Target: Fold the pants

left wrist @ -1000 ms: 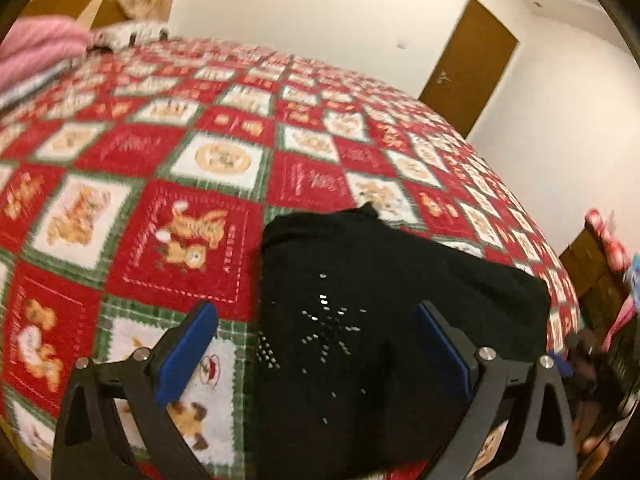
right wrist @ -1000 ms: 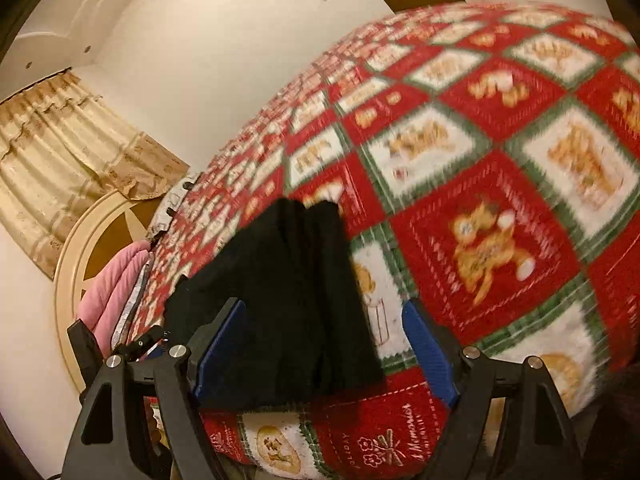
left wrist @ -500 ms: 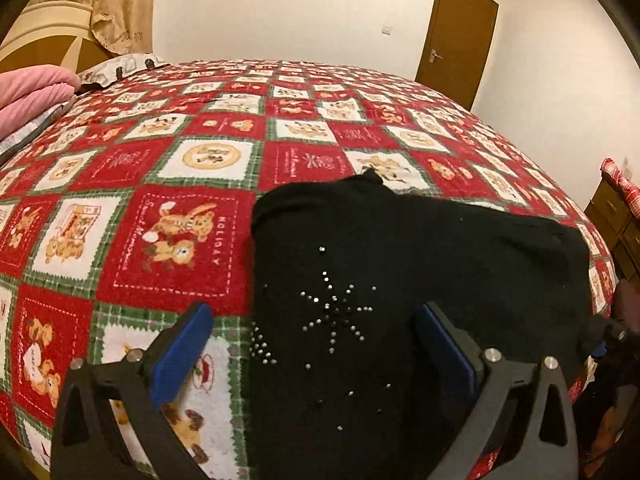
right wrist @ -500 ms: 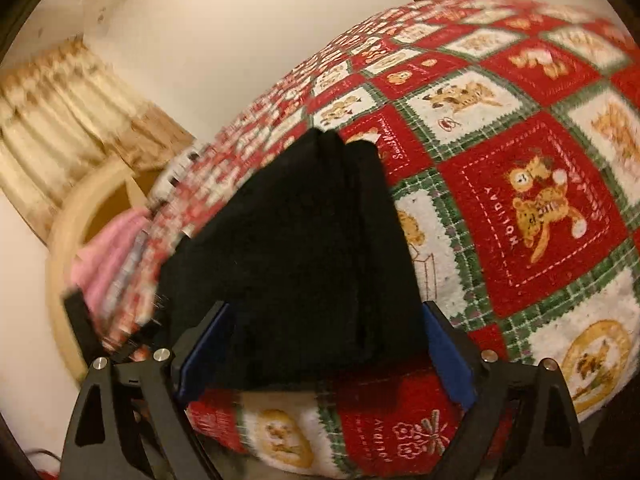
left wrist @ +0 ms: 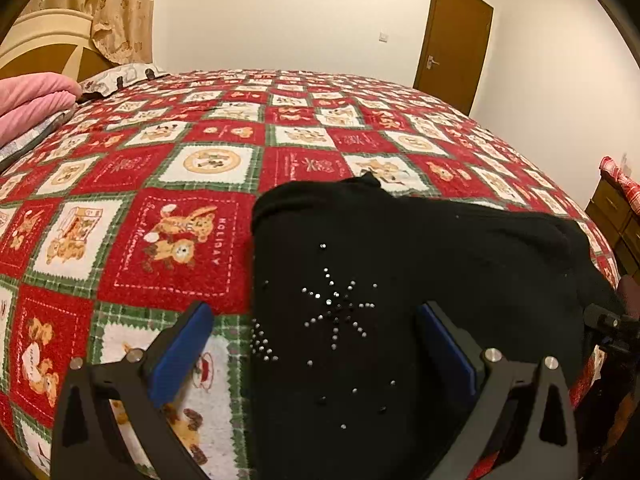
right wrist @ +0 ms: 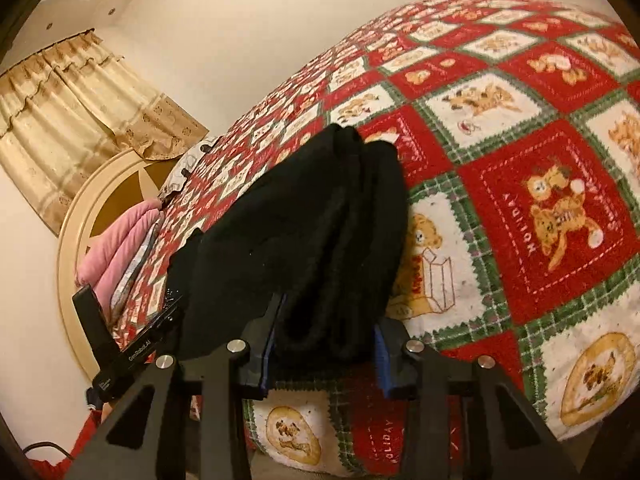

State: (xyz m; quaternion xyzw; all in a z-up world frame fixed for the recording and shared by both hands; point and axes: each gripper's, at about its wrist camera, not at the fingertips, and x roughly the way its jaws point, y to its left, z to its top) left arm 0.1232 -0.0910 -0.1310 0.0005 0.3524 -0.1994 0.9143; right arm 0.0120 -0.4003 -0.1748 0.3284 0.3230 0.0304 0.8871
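Black pants (left wrist: 400,280) with rhinestone stars lie folded near the bed's front edge. My left gripper (left wrist: 316,344) is open, its blue pads wide apart, hovering over the pants' left part. In the right wrist view the pants (right wrist: 304,224) form a thick folded stack. My right gripper (right wrist: 324,348) is shut on the stack's near end at the bed edge, fabric bunched between its blue pads. The left gripper shows at the left (right wrist: 120,344) in that view.
A red, green and white Christmas quilt (left wrist: 180,232) covers the bed. Pink bedding (left wrist: 32,100) and a cream headboard (right wrist: 80,216) are at the far left. A brown door (left wrist: 452,40) and a wooden dresser (left wrist: 616,216) stand to the right.
My right gripper moved in onto the near end of the folded pants and closed on it. The left gripper's view levelled; it stays open above the pants.
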